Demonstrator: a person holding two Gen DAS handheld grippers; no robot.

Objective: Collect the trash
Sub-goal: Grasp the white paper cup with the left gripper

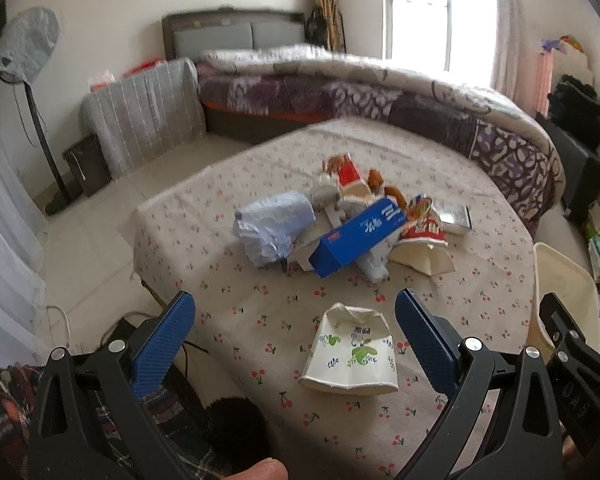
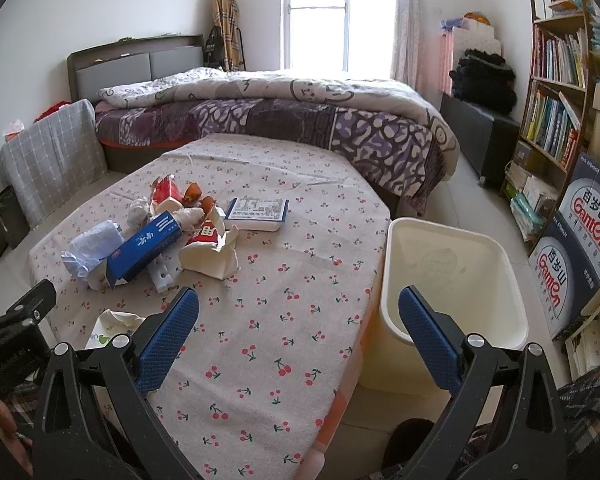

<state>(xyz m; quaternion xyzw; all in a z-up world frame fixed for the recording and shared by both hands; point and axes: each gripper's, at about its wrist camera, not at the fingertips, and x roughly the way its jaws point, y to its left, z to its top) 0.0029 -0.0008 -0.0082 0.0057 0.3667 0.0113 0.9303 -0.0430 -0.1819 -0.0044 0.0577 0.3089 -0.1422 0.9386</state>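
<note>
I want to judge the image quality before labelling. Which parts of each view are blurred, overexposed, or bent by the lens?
Left wrist view: the bed and far wall are smeared with blur, the window is blown out white, and the crushed paper cup near the left claw is fairly sharp. Right wrist view: sharper overall, the window also overexposed, the bookshelf bowed by fisheye distortion, corners dark.

"ganten" on two stacked cartons (image 2: 576,256) beside the bookshelf (image 2: 556,80)
</note>
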